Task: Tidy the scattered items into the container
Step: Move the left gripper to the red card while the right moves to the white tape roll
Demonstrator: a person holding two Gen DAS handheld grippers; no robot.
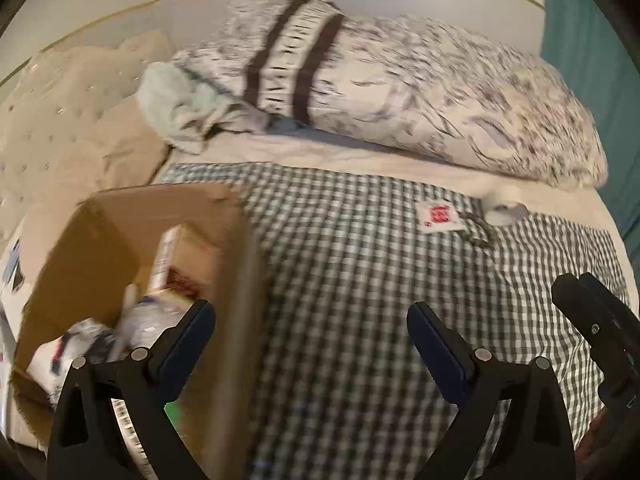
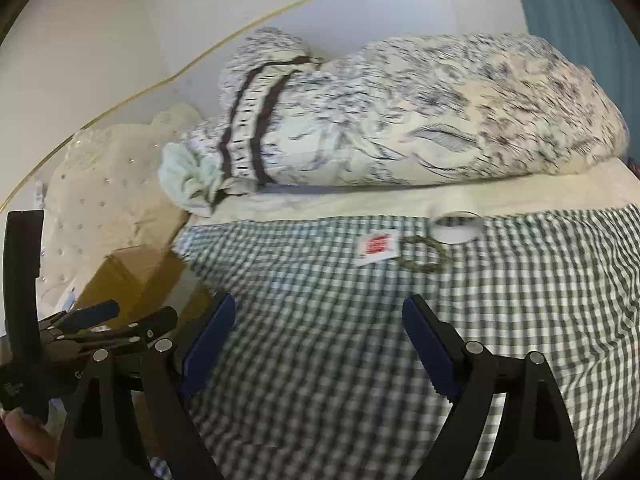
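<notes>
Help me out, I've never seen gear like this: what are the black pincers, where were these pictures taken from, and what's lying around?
A person holds a handheld claw in each hand, with a camera on each. One picture looks along the left claw, the other along the right claw. Both are open and hold nothing. Below is a checked cloth on a bed. A cardboard box at the left already holds some items. Farther off on the cloth lie a sachet, a chain and a tape roll.
</notes>
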